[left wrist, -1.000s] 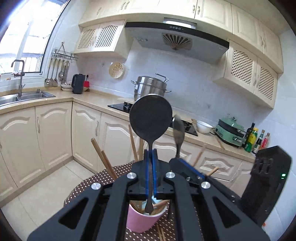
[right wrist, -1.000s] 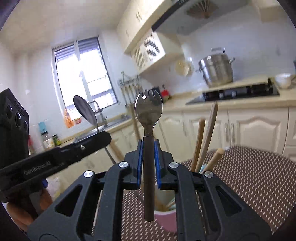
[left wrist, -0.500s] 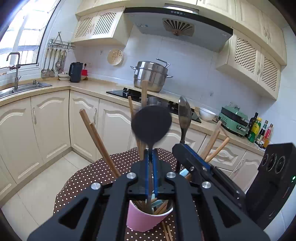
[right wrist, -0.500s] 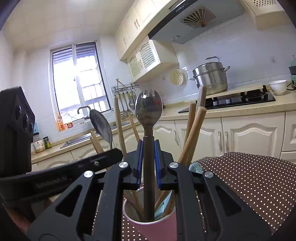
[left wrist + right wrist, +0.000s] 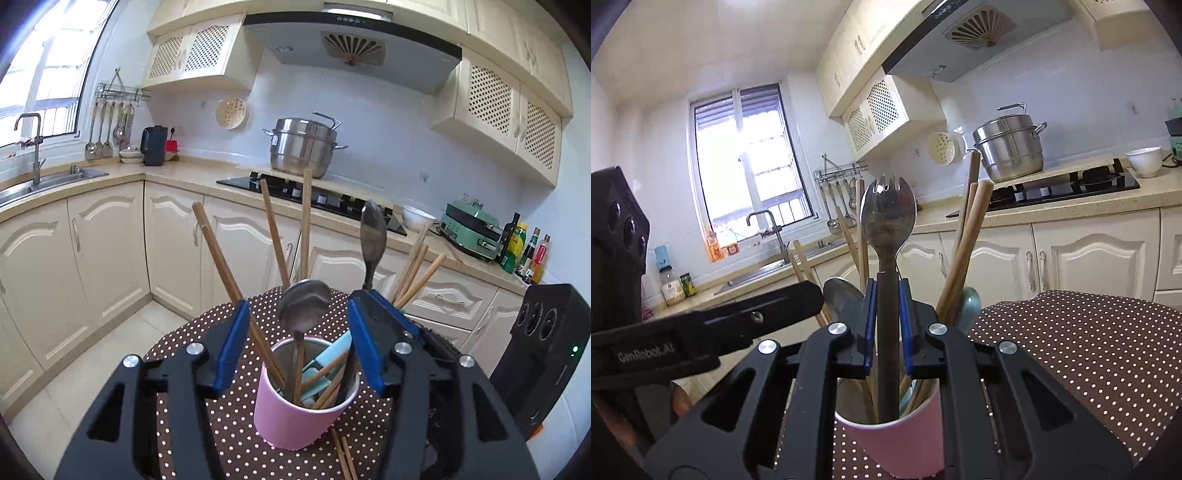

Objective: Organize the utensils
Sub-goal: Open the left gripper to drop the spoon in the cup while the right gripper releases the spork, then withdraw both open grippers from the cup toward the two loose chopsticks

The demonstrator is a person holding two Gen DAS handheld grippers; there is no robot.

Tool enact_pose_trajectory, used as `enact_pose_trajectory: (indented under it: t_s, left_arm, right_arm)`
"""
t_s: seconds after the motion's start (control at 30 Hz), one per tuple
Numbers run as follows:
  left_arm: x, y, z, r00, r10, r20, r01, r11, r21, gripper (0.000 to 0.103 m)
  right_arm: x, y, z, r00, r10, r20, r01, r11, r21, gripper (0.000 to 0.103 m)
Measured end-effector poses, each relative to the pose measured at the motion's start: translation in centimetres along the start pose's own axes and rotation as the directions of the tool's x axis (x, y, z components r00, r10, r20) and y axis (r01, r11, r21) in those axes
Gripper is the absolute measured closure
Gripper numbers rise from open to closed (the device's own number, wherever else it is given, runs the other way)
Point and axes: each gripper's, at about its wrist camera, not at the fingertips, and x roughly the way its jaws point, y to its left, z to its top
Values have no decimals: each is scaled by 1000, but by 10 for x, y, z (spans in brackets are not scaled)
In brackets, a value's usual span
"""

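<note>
My left gripper [image 5: 297, 347] stands spread, its spoon [image 5: 303, 306] resting in the pink cup [image 5: 295, 417] at 6 o'clock; my right gripper [image 5: 886, 325] clamps the spork [image 5: 888, 225], best lowered straight before parting the fingers.

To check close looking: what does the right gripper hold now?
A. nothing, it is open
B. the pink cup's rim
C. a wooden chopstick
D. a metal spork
D: the right gripper is shut on the spork, whose handle runs down into the pink cup.
</note>
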Motion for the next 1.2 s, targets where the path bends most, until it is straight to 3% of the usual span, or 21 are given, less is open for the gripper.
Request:
enact_pose_trajectory:
  t_s: [0.13,0.47,0.83,0.97,1.1,1.17,1.2]
  left_arm:
    - [-5,1,-2,1000,9,-1,-9,1000,-8,42]
    - [-26,11,-3,1000,27,13,-26,999,-34,39]
    - [-45,12,-17,999,20,-35,-22,998,-59,39]
    - [-52,4,-28,996,15,-85,-18,999,-35,39]
    - [-44,-9,-47,976,-1,-220,2,1000,4,39]
    - [-34,-14,-60,951,-18,-307,20,1000,2,39]
    - [-29,-16,-69,935,-28,-354,29,1000,-3,39]
  right_arm:
    - [-4,-2,-2,1000,-6,-8,6,1000,5,91]
    - [-16,1,1,1000,-15,-7,15,1000,-13,91]
    - [-46,19,11,998,-34,-45,31,997,-71,90]
    - [-64,26,11,996,-44,-83,36,994,-104,90]
    - [-81,27,3,985,-92,-143,74,989,-130,90]
    - [-89,25,-4,971,-139,-194,112,984,-140,88]
    - [-91,23,-7,963,-156,-221,127,982,-142,81]
